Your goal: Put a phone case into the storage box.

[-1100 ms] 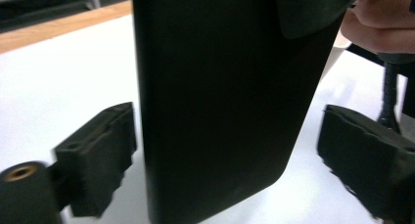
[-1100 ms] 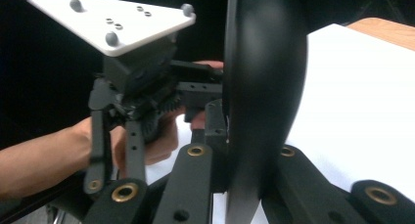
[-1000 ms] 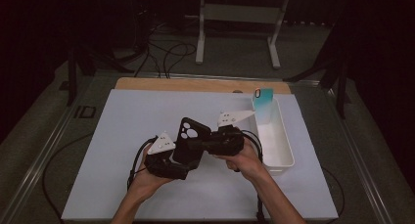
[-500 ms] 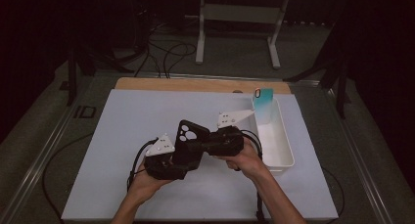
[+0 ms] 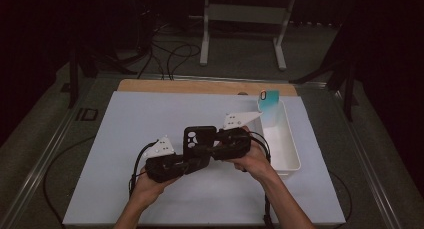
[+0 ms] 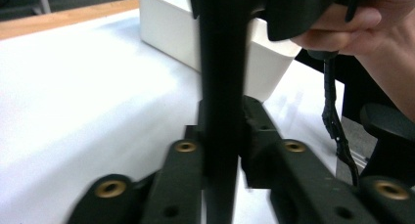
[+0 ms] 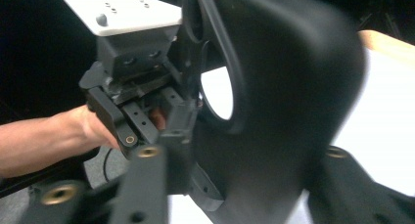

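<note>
White table sheet (image 5: 125,139), dim room. Left gripper (image 5: 192,161), clamped on black phone case (image 5: 199,138) at table centre, jaws just closed. Right gripper (image 5: 207,150), jaws just widened, case between them. White bin (image 5: 287,144) at three o'clock, teal case (image 5: 270,100) beyond. No legible writing.

Black tools and a black case on a white tabletop

The phone case (image 5: 199,138) is plain black, as are both grippers, left (image 5: 187,164) and right (image 5: 210,148), each topped by a pale grey plate. The bin (image 5: 289,151) near the tabletop's (image 5: 130,124) right edge is white; a teal case (image 5: 270,101) leans at its far end. The tabletop's far edge shows tan wood.
</note>
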Motion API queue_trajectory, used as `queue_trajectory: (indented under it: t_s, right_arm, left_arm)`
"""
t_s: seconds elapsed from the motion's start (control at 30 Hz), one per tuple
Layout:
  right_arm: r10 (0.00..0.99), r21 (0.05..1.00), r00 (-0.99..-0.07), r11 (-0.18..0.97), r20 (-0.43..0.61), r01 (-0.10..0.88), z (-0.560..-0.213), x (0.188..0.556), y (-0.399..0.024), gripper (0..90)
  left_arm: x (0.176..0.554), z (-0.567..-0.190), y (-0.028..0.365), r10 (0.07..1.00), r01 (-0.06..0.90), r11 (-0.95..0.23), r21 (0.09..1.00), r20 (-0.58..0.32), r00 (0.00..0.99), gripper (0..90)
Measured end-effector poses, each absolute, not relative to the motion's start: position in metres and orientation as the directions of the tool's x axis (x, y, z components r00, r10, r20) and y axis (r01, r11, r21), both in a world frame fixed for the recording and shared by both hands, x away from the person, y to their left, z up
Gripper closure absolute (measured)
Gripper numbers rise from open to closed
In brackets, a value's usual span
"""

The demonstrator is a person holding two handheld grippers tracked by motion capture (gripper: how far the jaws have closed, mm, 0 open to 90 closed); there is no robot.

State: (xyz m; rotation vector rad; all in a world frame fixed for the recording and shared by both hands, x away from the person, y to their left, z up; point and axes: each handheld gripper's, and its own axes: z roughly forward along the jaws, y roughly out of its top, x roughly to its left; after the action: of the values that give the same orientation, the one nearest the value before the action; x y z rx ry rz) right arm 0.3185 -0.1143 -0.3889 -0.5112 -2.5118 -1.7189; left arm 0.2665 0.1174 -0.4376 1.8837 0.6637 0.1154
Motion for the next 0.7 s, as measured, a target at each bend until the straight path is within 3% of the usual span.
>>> queue_trajectory:
  t_s: [0.13,0.17,0.23,0.27,0.33,0.37,0.7]
  right_arm:
    - [0.255,0.901,-0.941,0.314,0.222,0.298,-0.389,0.317,-0.112,45.2]
    - [0.273,0.903,-0.94,0.318,0.204,0.289,-0.388,0.314,-0.109,38.5]
    - [0.277,0.904,-0.94,0.32,0.198,0.285,-0.388,0.313,-0.107,35.4]
    - [0.31,0.9,-0.935,0.337,0.173,0.278,-0.388,0.311,-0.104,28.0]
    - [0.324,0.898,-0.932,0.343,0.162,0.275,-0.388,0.31,-0.103,25.9]
    - [0.345,0.896,-0.925,0.342,0.16,0.283,-0.388,0.31,-0.102,20.6]
    - [0.421,0.885,-0.893,0.341,0.157,0.316,-0.387,0.309,-0.105,15.9]
  left_arm:
    - [0.266,-0.438,0.117,0.501,0.385,-0.257,0.887,-0.218,0.837,85.0]
    - [0.266,-0.437,0.117,0.501,0.377,-0.259,0.889,-0.21,0.84,85.1]
    - [0.265,-0.437,0.116,0.502,0.37,-0.263,0.891,-0.201,0.841,85.2]
    - [0.264,-0.436,0.116,0.504,0.366,-0.267,0.892,-0.194,0.842,85.4]
    - [0.263,-0.435,0.116,0.51,0.36,-0.263,0.895,-0.188,0.839,85.6]
    - [0.263,-0.435,0.117,0.516,0.359,-0.266,0.895,-0.183,0.837,85.7]
    - [0.265,-0.432,0.127,0.602,0.367,-0.244,0.898,-0.157,0.783,85.5]
